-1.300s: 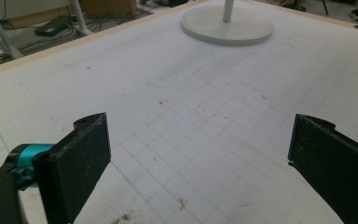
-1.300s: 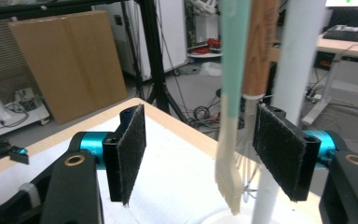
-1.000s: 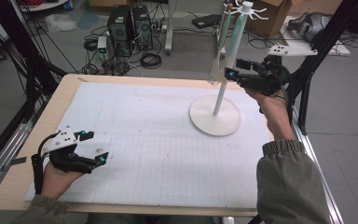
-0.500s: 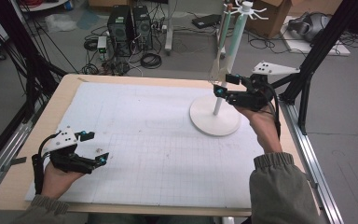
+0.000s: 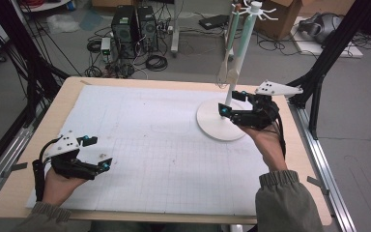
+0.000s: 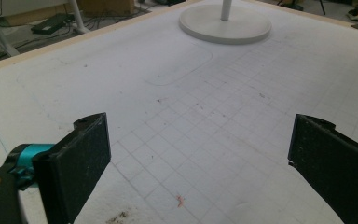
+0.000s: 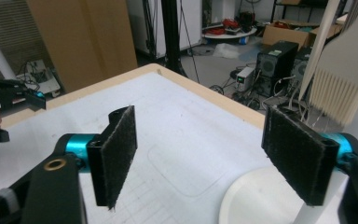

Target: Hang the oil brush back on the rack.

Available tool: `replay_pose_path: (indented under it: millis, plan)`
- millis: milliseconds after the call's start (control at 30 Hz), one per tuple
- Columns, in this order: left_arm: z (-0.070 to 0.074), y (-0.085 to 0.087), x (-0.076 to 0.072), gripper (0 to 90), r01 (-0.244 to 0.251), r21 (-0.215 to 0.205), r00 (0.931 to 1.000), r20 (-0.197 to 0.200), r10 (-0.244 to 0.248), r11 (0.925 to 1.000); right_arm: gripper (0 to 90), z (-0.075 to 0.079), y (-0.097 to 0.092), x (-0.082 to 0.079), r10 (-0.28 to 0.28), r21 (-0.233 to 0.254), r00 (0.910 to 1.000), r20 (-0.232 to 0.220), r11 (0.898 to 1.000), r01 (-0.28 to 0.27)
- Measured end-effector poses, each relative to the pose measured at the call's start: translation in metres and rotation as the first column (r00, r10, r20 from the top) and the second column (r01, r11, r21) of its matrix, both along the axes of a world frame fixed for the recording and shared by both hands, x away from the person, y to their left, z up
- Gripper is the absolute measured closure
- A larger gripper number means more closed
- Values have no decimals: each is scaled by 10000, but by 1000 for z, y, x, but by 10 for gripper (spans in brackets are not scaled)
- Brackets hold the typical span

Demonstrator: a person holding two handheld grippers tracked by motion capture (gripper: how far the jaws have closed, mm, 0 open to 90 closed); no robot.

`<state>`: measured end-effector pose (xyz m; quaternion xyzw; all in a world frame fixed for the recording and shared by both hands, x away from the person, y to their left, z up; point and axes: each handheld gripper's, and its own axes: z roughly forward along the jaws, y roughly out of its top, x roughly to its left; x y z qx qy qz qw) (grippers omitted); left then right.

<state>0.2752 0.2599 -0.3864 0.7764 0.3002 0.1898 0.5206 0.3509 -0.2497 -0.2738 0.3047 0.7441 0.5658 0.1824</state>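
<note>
Table edge: pale wood, matt. Mat over it: white paper-like sheet, matt, printed grid, scuffed with small stains near the left gripper. Stand: white plastic, smooth, slight sheen on round base. Brush hanging from it: cream plastic, smooth bristles. Right gripper: black rough pads, glossy teal metal fittings, black matt plastic body. Sleeve: olive cloth.

Lab – computer towers, floor cables, black frame struts.
</note>
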Motion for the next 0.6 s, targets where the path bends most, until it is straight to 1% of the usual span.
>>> replay_pose_path:
  millis: [33, 67, 200, 300, 400, 467, 567, 600]
  plan:
    - [0, 0, 0, 61, 4, -11, 10000, -9, -4, 10000, 244, -2, -1, -1, 7, 29, 10000, -71, 10000, -7]
    - [0, 0, 0, 61, 16, -11, 10000, -23, -16, 10000, 237, -4, -1, -2, -10, -16, 10000, -6, 10000, 10]
    - [0, 0, 0, 61, 2, 8, 10000, -14, -2, 10000, 235, -12, -3, -7, 1, -133, 10000, 3, 9999, -1]
    - [0, 1, 0, 60, -24, 22, 10000, 7, 24, 10000, 224, -18, -3, -10, 58, -165, 9999, -83, 9998, -59]
    - [-1, 2, 1, 60, 5, 10, 10000, -86, -5, 10000, 206, -24, -1, -14, 81, -224, 9999, -120, 9997, -84]
    - [-1, 1, 1, 60, -6, 6, 10000, -96, 7, 10000, 201, -27, 0, -16, 4, -293, 10000, -78, 9996, -6]
    - [-1, 0, 1, 60, 8, 77, 10000, -77, -7, 10000, 199, -32, 0, -18, 35, -239, 10000, -30, 9997, -36]
    - [-1, 0, 1, 60, 11, 60, 10000, -79, -11, 10000, 199, -34, 1, -20, 18, -236, 10000, -86, 9997, -20]
